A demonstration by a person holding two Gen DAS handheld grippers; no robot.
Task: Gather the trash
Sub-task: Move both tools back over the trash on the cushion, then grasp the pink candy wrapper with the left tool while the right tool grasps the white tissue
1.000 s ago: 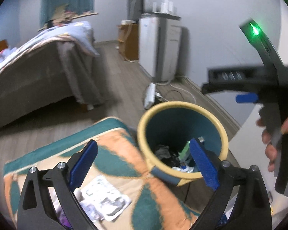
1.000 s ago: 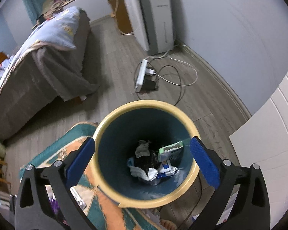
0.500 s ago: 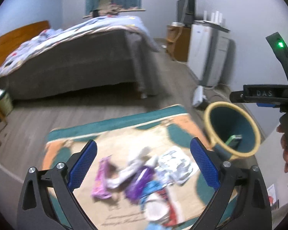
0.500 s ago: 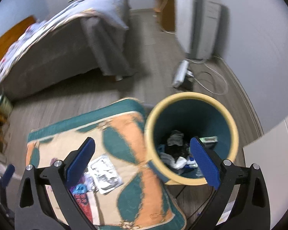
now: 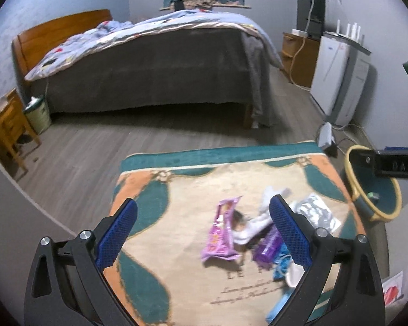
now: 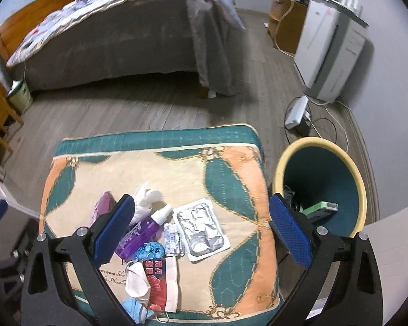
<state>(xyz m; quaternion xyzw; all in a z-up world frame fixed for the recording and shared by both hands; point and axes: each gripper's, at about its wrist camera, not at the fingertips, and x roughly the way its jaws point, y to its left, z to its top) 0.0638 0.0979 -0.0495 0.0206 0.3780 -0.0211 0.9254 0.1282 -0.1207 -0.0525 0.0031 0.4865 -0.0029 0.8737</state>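
Trash (image 6: 160, 233) is lying heaped on the near mat (image 6: 231, 179), left of the bin (image 6: 319, 187). We are swinging both grippers, left gripper (image 5: 201, 231) and right gripper (image 6: 201, 231), spread and empty, away from the bin toward that pile, so another pickup is likely coming.

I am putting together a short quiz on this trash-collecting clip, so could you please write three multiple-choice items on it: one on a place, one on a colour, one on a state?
1. Where is the waste bin?
A. on the bed
B. on the floor beside the mat
C. on the cabinet

2. What colour is the spray bottle?
A. purple
B. yellow
C. black

3. How is the right gripper?
A. shut on a wrapper
B. shut on nothing
C. open and empty

Answers: 1 B, the bin stands at the patterned mat's right edge; 2 A, its body is see-through purple with a white cap; 3 C, its blue pads stand wide apart with nothing between them.
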